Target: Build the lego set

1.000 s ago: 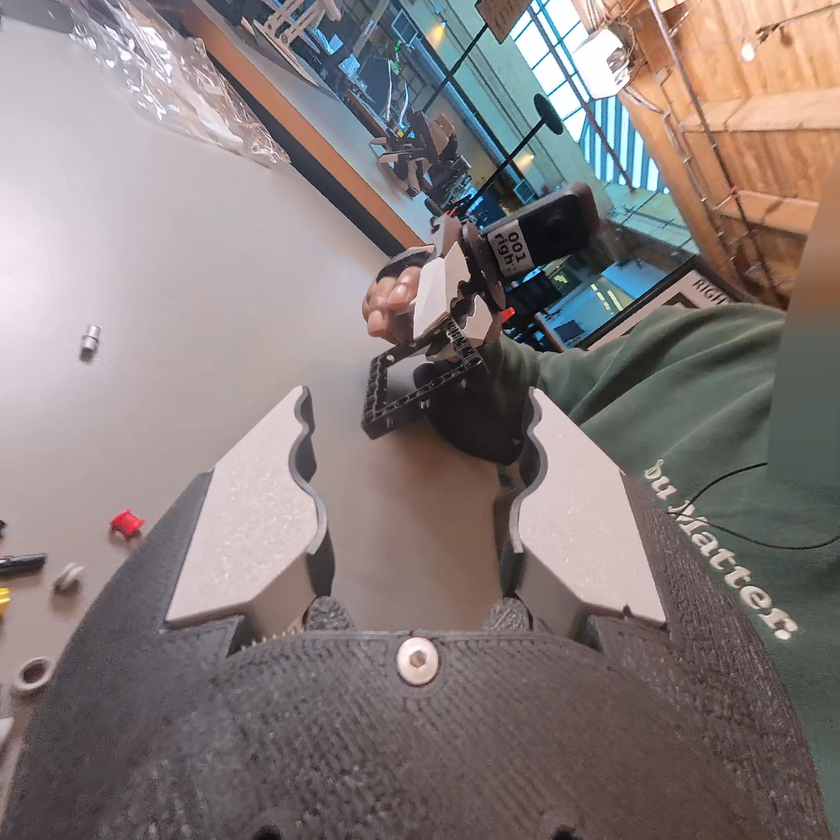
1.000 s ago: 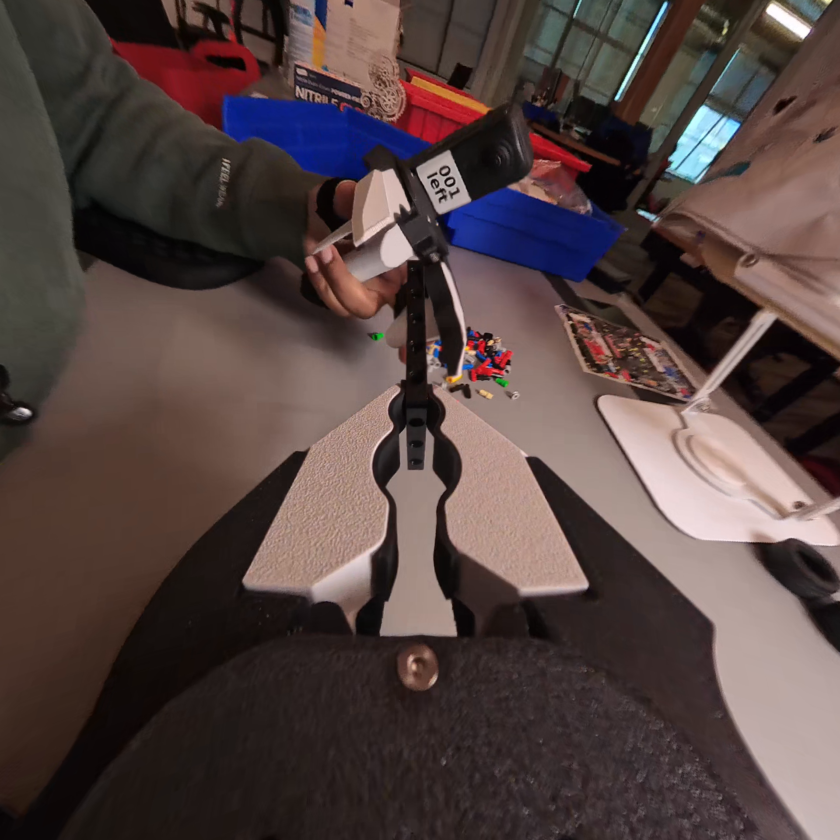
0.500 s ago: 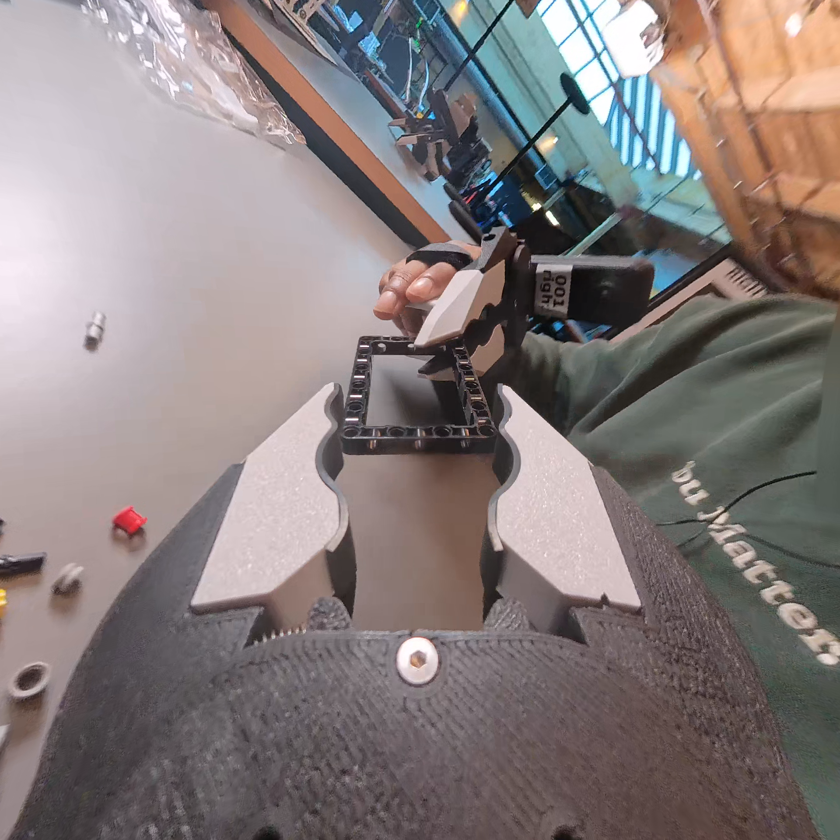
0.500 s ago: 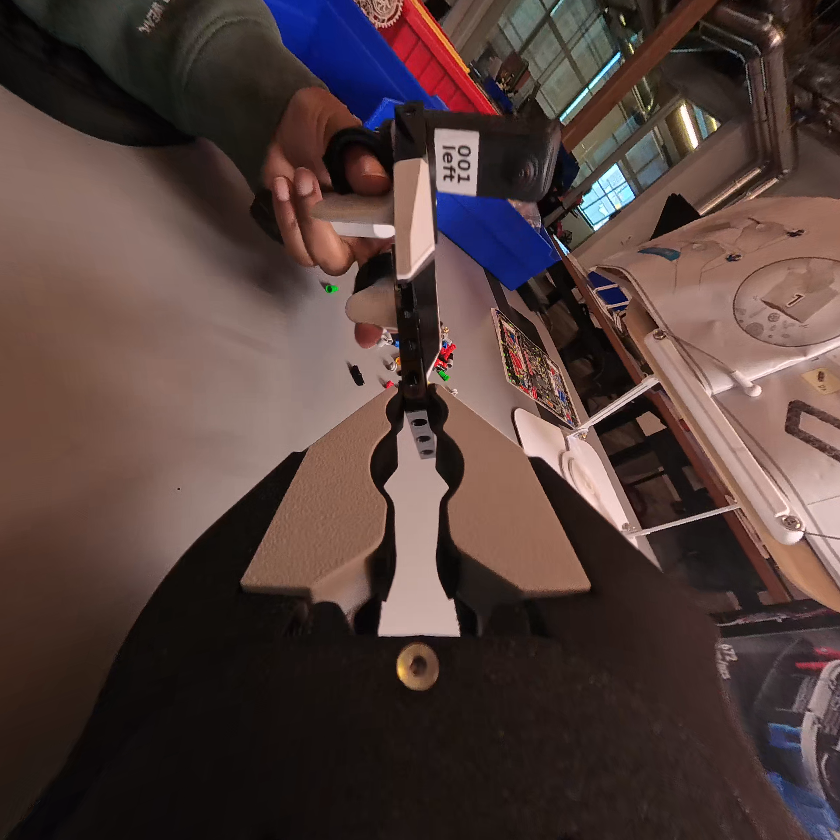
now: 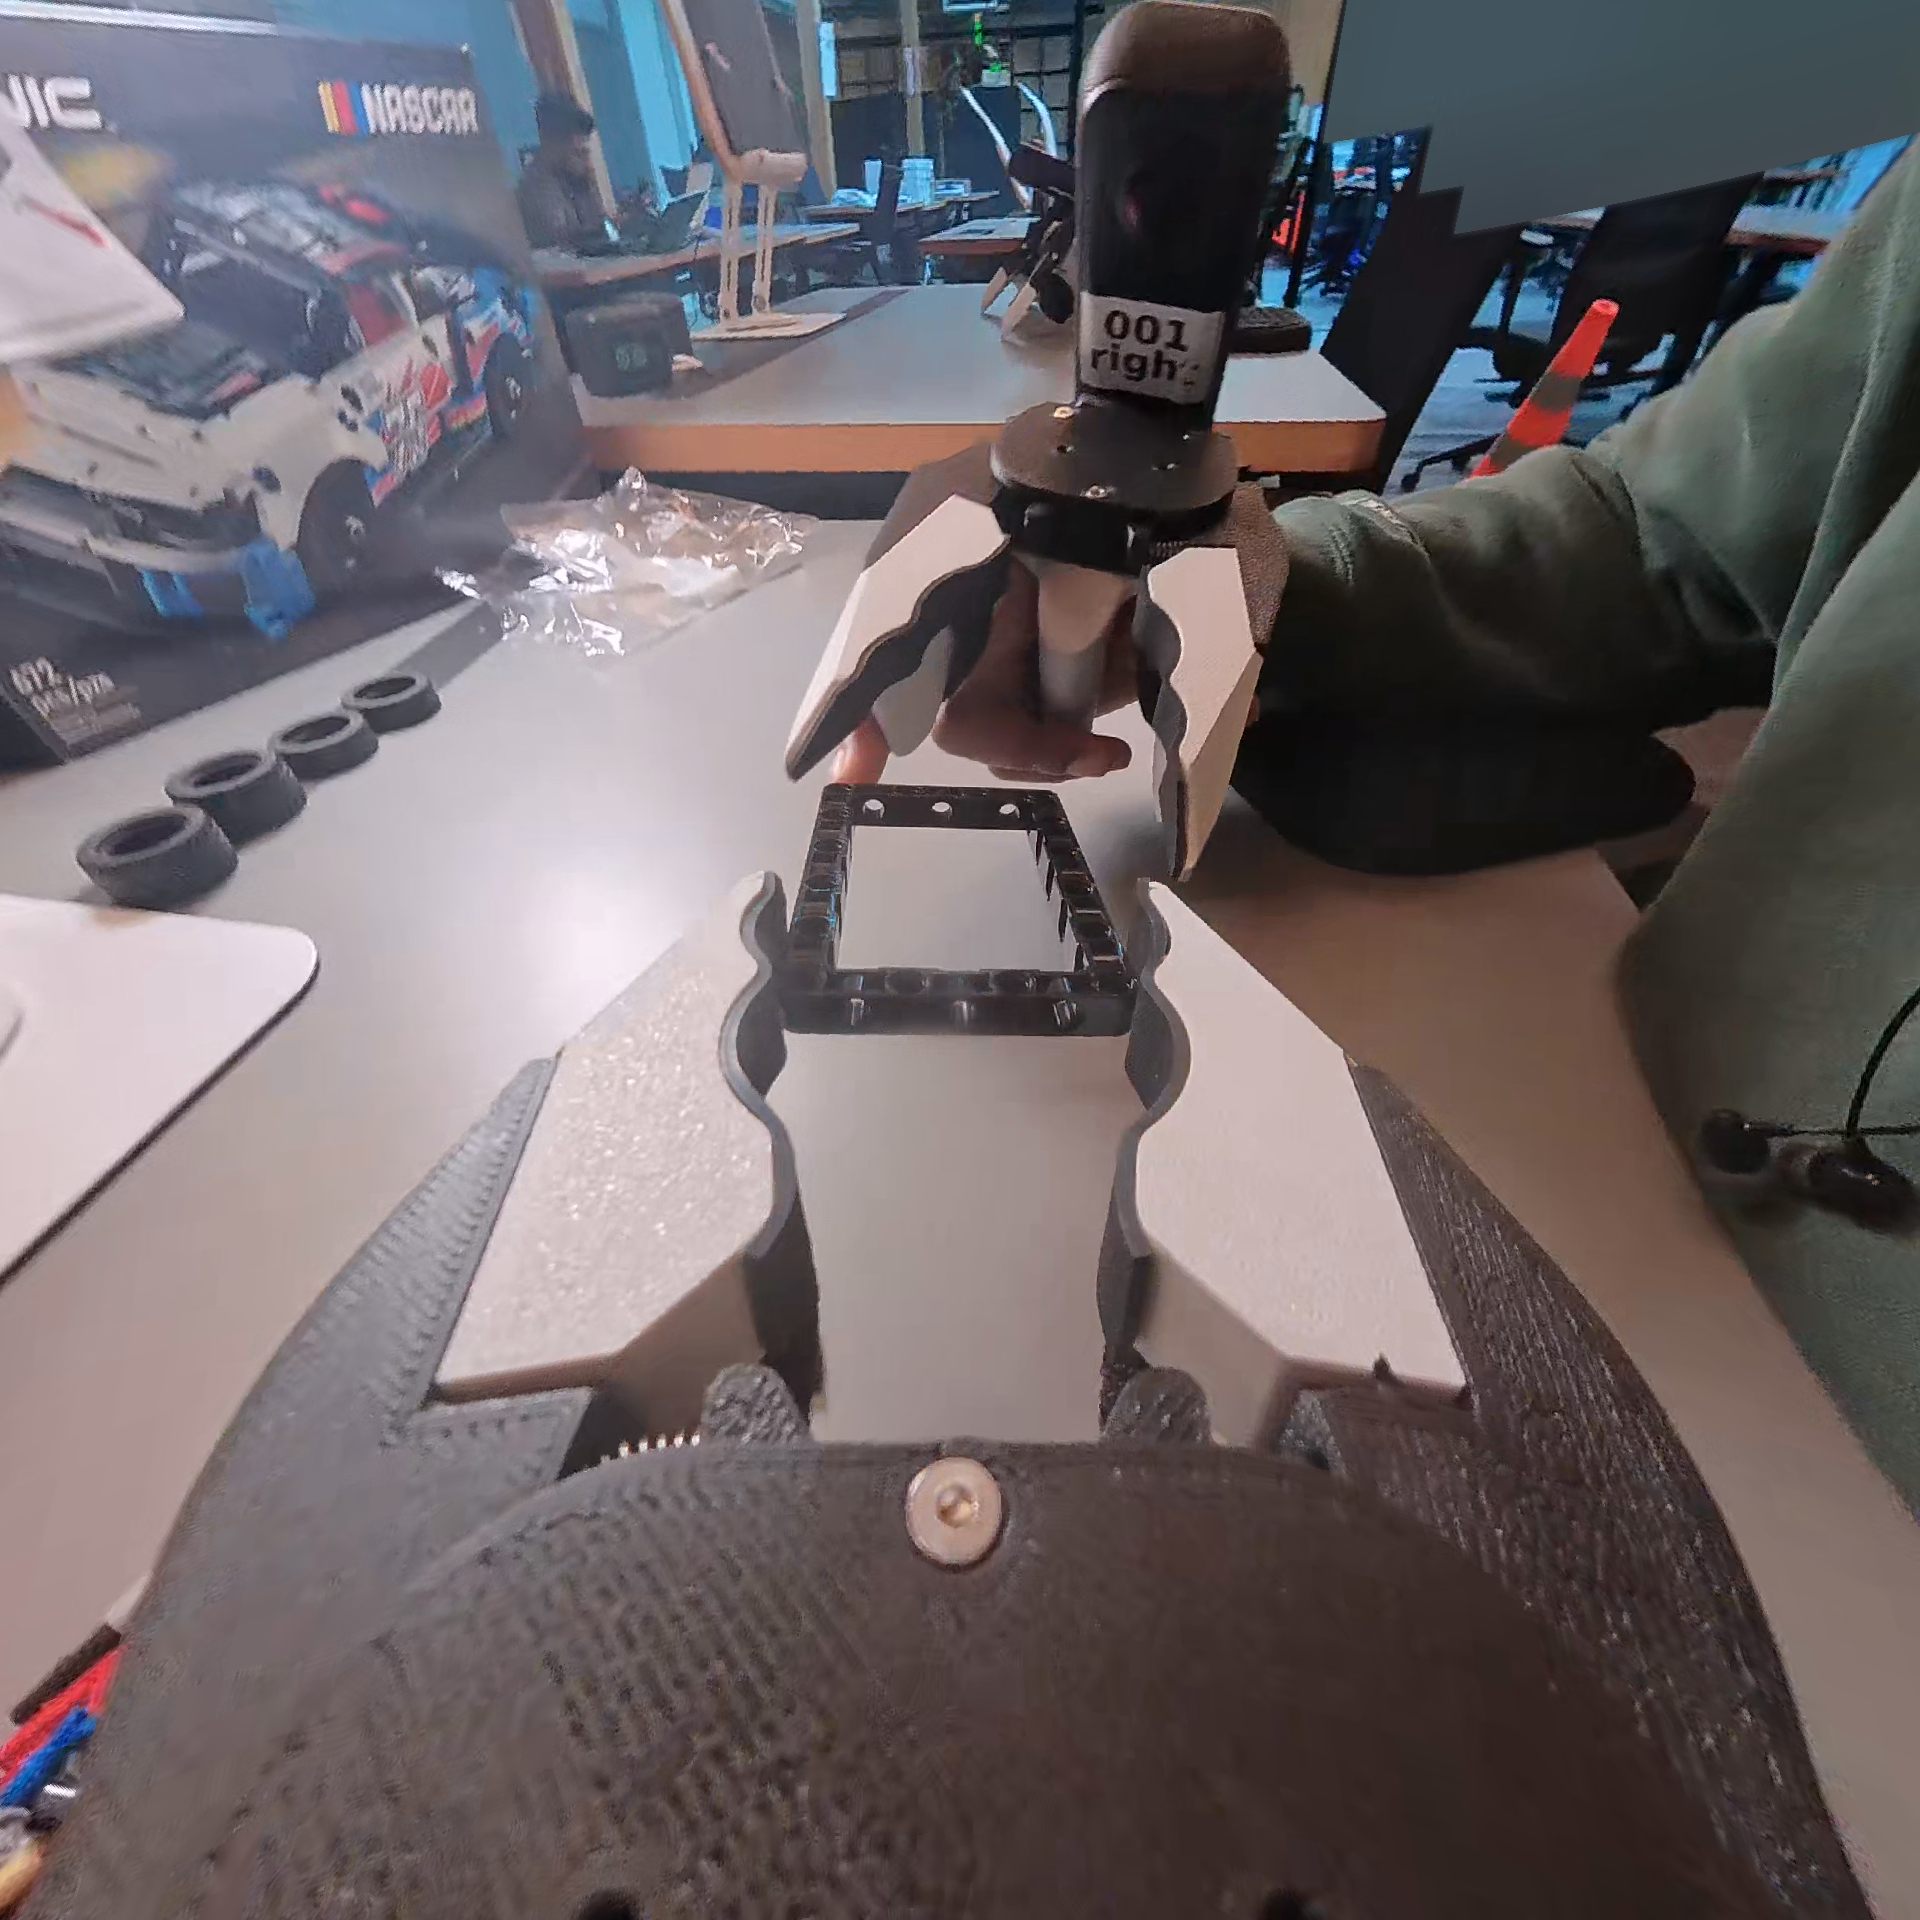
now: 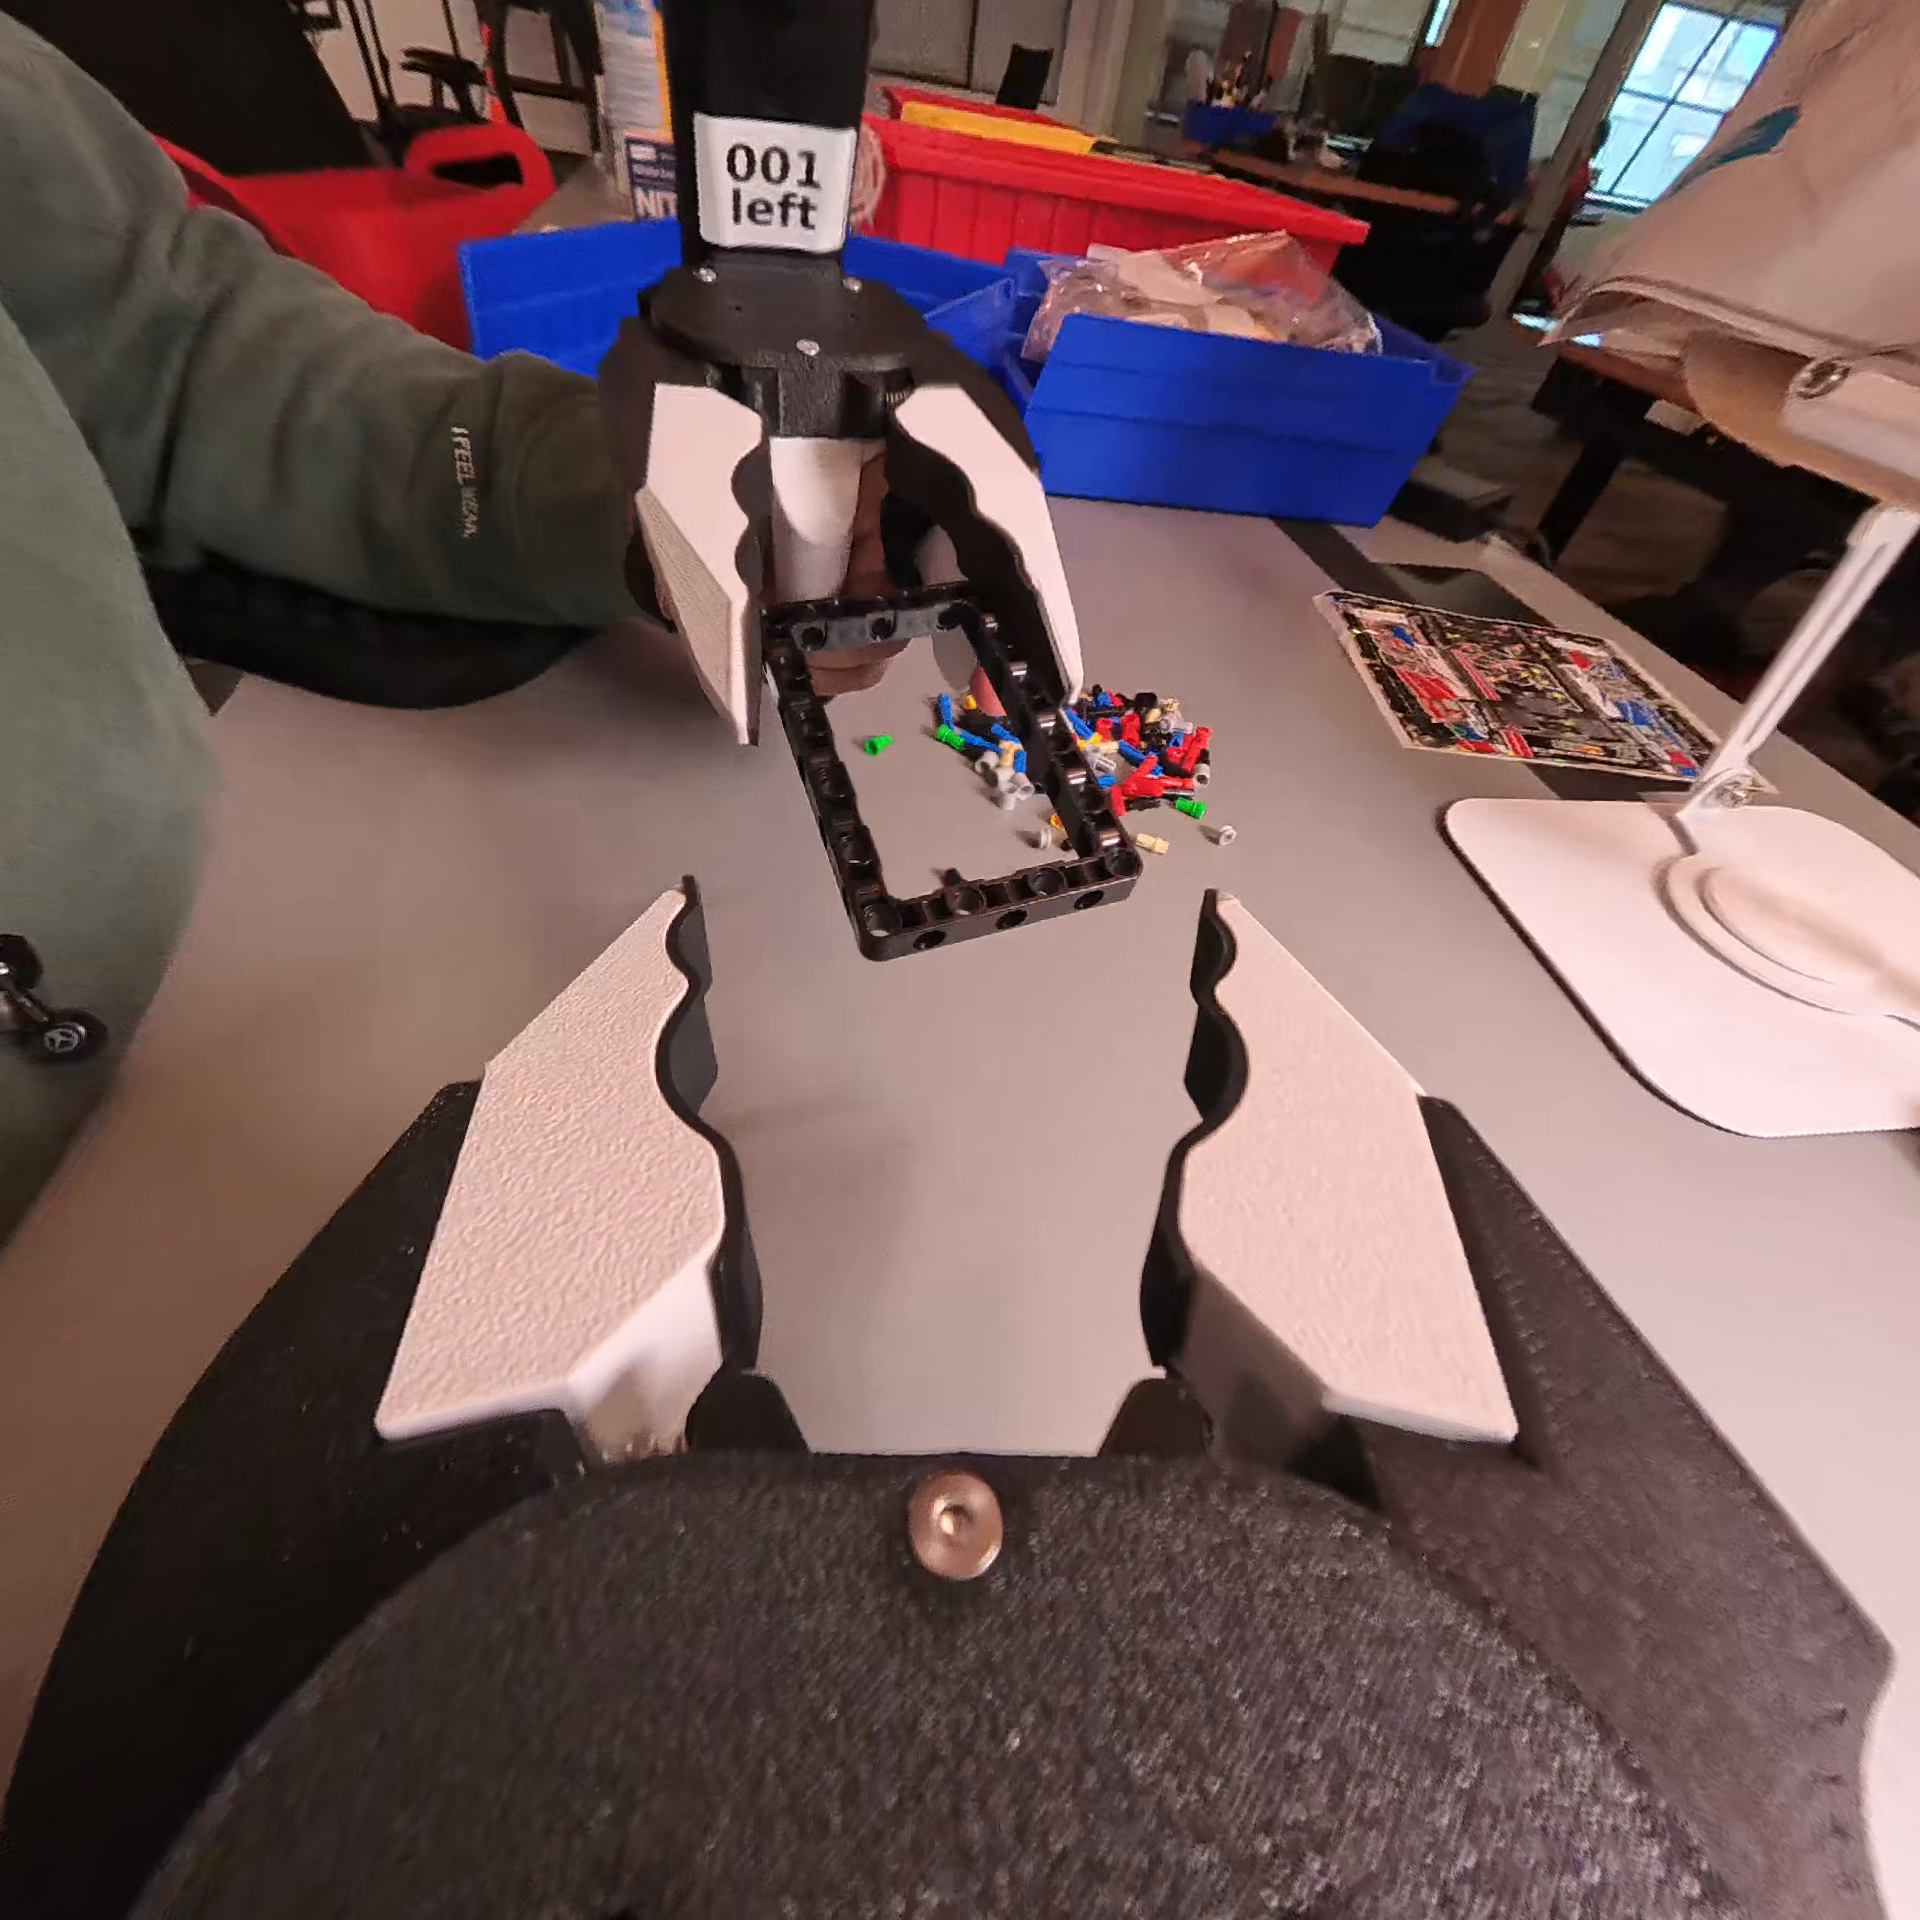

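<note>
Frame: the black rectangular lego frame (image 5: 961, 925) hangs above the table (image 5: 540, 831), clamped across its width at one short end.
Left gripper: your left gripper (image 5: 951, 935) has its jaws closed on the frame's two long sides.
Right gripper: your right gripper (image 6: 945, 935) sits just off the frame's free end, jaws wide, holding nothing.
Handling: it looks light, stiff and smooth-sided; I'd take it on the long beams, clear of the pin holes.
Loose parts: the coloured pin pile (image 6: 1101, 748) lies on the table beyond the frame; four tyres (image 5: 249, 784) line up well off to its side.
</note>
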